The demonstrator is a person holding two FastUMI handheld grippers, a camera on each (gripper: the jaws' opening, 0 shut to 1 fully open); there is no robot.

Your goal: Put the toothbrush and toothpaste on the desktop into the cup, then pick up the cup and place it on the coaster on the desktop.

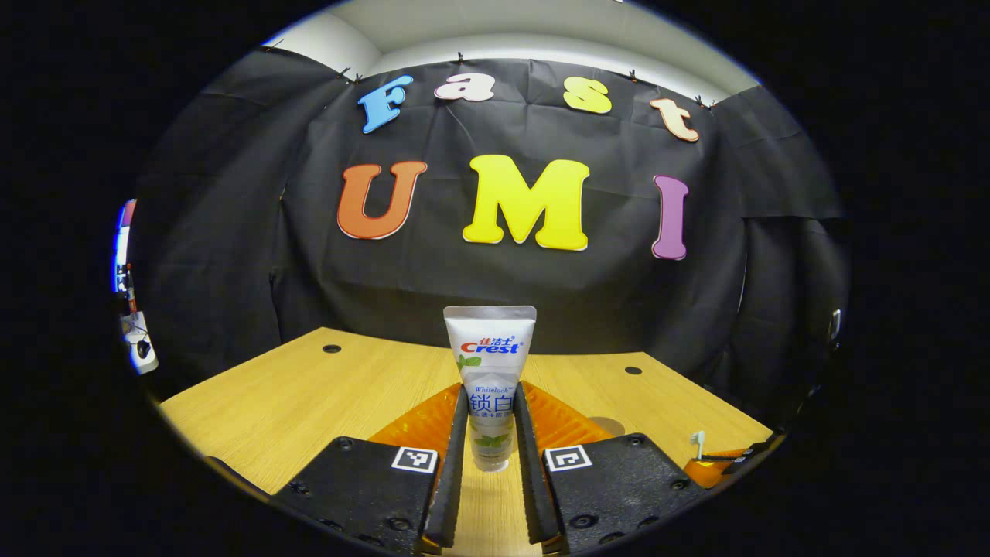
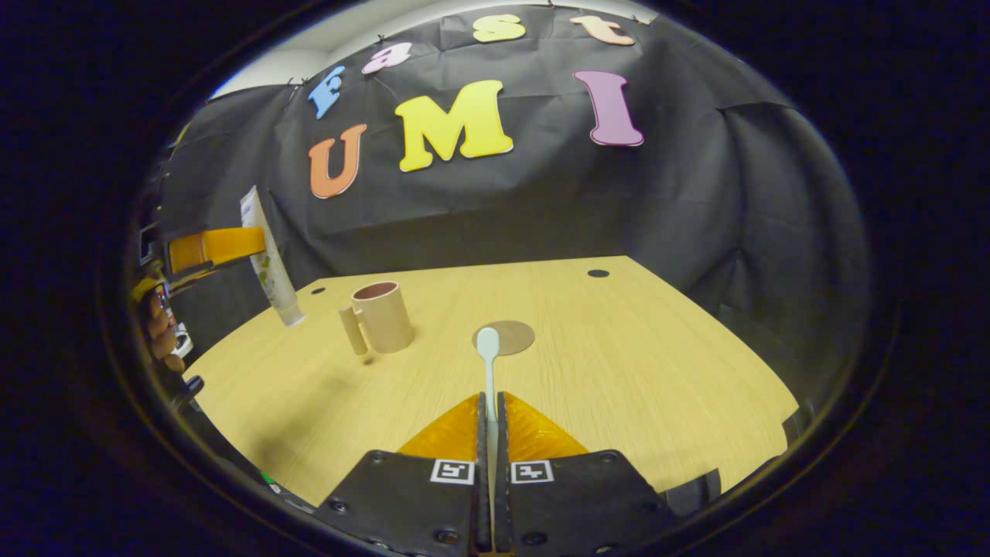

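Two things were held clear of the table [image 2: 619, 371] at this moment, one in each claw. The toothpaste [image 1: 489, 379] was clamped upright between the fingers of the left claw [image 1: 490, 433], its crimped end up and its cap pointing down. In the right gripper view the same tube [image 2: 267, 255] was seen tilted, hanging just left of and slightly behind the cup [image 2: 383, 316], with its cap end low above the tabletop. The toothbrush [image 2: 488, 363] was pinched in the closed right claw [image 2: 489, 425], its long axis running straight forward along the fingers, head outward. The cup stood upright on the table, mouth open, its handle turned toward the near left; nothing could be seen inside it. The coaster [image 2: 504, 337] lay flat to the right of the cup, apart from it and almost dead ahead of the brush head. The left claw was judged the nearer to the cup, so the tube would need carrying a short way rightward over the rim, while the brush would have to swing left and tip downward
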